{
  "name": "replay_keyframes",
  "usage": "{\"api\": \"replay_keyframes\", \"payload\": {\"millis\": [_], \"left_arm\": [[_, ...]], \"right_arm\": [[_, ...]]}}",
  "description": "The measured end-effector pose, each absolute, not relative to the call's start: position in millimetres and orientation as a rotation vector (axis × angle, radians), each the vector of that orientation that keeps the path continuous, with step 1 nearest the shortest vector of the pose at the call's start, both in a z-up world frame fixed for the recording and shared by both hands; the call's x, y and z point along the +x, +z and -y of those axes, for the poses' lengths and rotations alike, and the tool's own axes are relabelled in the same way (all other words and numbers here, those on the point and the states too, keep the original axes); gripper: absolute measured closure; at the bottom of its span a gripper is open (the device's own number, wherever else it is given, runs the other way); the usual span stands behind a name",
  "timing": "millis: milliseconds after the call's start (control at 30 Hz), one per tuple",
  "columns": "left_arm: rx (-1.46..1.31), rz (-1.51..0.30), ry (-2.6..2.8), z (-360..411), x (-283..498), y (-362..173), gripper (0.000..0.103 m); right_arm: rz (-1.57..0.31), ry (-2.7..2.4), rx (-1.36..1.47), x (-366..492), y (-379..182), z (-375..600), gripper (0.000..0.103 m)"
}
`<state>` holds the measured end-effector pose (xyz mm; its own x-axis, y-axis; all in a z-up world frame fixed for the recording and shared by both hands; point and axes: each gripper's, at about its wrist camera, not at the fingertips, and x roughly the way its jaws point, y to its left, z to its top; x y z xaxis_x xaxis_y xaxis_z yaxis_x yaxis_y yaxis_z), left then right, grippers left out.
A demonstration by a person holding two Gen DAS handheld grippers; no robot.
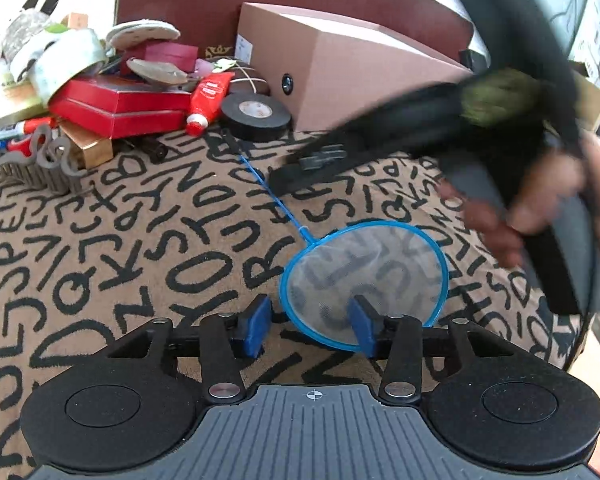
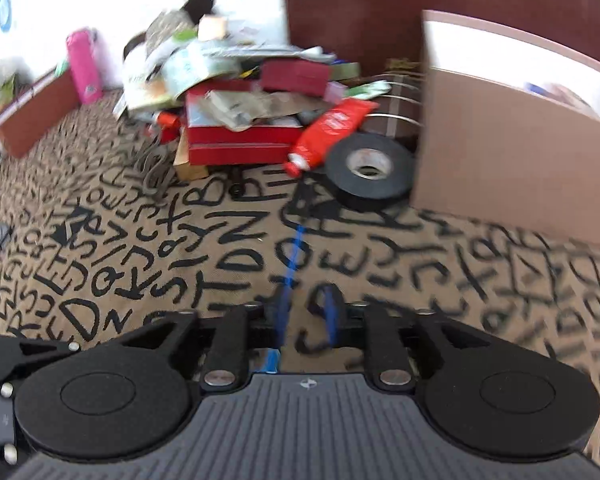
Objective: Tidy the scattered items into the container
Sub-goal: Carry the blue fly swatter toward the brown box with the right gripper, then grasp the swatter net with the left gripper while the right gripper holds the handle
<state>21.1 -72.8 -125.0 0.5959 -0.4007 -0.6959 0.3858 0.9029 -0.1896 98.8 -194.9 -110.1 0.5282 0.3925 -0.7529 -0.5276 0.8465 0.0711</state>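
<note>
Left gripper (image 1: 308,326) gaped wide over the blue net (image 1: 364,280); right gripper (image 2: 304,316) stood partly open astride the net's handle (image 2: 292,256).

The net lay flat on the lettered cloth (image 1: 100,260), lower centre of frame, gripped by neither. The cardboard box (image 1: 360,76) sat upper right, black tape roll (image 1: 256,114) beside it.

Left gripper (image 1: 308,326) and right gripper (image 2: 305,312) agape.
</note>
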Motion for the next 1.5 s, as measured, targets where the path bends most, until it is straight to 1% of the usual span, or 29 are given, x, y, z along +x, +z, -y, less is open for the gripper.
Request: {"api": "replay_keyframes", "payload": {"millis": [100, 167, 200, 233, 333, 433, 500, 633, 733, 800, 833, 867, 900, 933, 967, 1000, 1033, 1133, 1167, 1200, 1233, 1267, 1300, 1367, 1400, 1433, 1467, 1500], "left_arm": [[-0.02, -0.811, -0.457, 72, 21, -125, 0.044], [-0.023, -0.811, -0.458, 71, 21, -125, 0.044], [-0.026, -0.811, -0.459, 70, 22, -125, 0.044], [-0.032, -0.811, -0.461, 69, 22, -125, 0.045], [-0.071, -0.825, -0.462, 62, 23, -122, 0.043], [-0.187, -0.87, -0.465, 46, 26, -118, 0.037], [-0.263, -0.903, -0.486, 37, 26, -117, 0.036], [-0.31, -0.941, -0.567, 42, 16, -117, 0.031], [-0.292, -0.951, -0.633, 59, 5, -118, 0.03], [-0.272, -0.957, -0.672, 71, 1, -118, 0.03], [-0.263, -0.958, -0.691, 77, -2, -118, 0.031], [-0.257, -0.957, -0.706, 81, -4, -117, 0.031], [-0.254, -0.955, -0.716, 85, -5, -117, 0.032], [-0.256, -0.956, -0.727, 88, -6, -118, 0.033], [-0.262, -0.96, -0.737, 90, -6, -119, 0.039], [-0.273, -0.968, -0.744, 93, -6, -120, 0.043], [-0.286, -0.979, -0.751, 95, -4, -122, 0.049], [-0.36, -1.017, -0.759, 96, -1, -129, 0.049], [-0.391, -1.025, -0.765, 95, 0, -130, 0.047], [-0.42, -1.031, -0.768, 95, 0, -131, 0.046], [-0.443, -1.033, -0.766, 94, 1, -132, 0.041], [-0.462, -1.031, -0.759, 94, 2, -133, 0.04], [-0.474, -1.029, -0.749, 94, 4, -134, 0.04], [-0.49, -1.02, -0.727, 92, 6, -134, 0.04], [-0.499, -1.013, -0.713, 90, 6, -133, 0.041], [-0.505, -1.004, -0.697, 86, 7, -133, 0.047], [-0.502, -0.997, -0.681, 82, 8, -132, 0.066], [-0.493, -0.996, -0.665, 79, 10, -131, 0.074]], "right_arm": [[-0.871, 0.555, -0.277, 111, -120, 171, 0.07], [-0.88, 0.564, -0.312, 115, -127, 163, 0.072], [-0.865, 0.567, -0.33, 115, -127, 161, 0.089], [-0.862, 0.554, -0.346, 114, -125, 162, 0.097], [-0.857, 0.503, -0.289, 112, -118, 179, 0.098], [-0.849, 0.43, -0.2, 104, -113, 213, 0.097], [-0.848, 0.36, -0.107, 96, -113, 239, 0.101], [-0.849, 0.231, 0.202, 75, -122, 294, 0.101], [-0.848, 0.154, 0.452, 57, -138, 324, 0.101], [-0.814, 0.127, 0.536, 45, -145, 333, 0.101], [-0.809, 0.131, 0.566, 40, -145, 336, 0.099], [-0.809, 0.145, 0.589, 35, -144, 338, 0.09], [-0.805, 0.16, 0.606, 31, -143, 341, 0.072], [-0.79, 0.172, 0.614, 24, -139, 345, 0.062], [-0.769, 0.179, 0.607, 16, -135, 349, 0.045], [-0.748, 0.184, 0.584, 7, -130, 353, 0.043], [-0.728, 0.183, 0.546, -4, -126, 356, 0.043], [-0.734, 0.157, 0.447, -33, -124, 366, 0.052], [-0.756, 0.155, 0.439, -40, -126, 370, 0.056], [-0.78, 0.155, 0.446, -46, -129, 374, 0.064], [-0.799, 0.159, 0.464, -52, -132, 377, 0.069], [-0.808, 0.172, 0.483, -57, -134, 379, 0.078], [-0.814, 0.19, 0.496, -60, -136, 378, 0.084], [-0.832, 0.251, 0.492, -60, -138, 366, 0.092], [-0.841, 0.277, 0.482, -60, -139, 359, 0.092], [-0.851, 0.303, 0.473, -60, -141, 348, 0.092], [-0.859, 0.337, 0.473, -59, -143, 339, 0.092], [-0.866, 0.374, 0.479, -58, -145, 330, 0.092]]}}
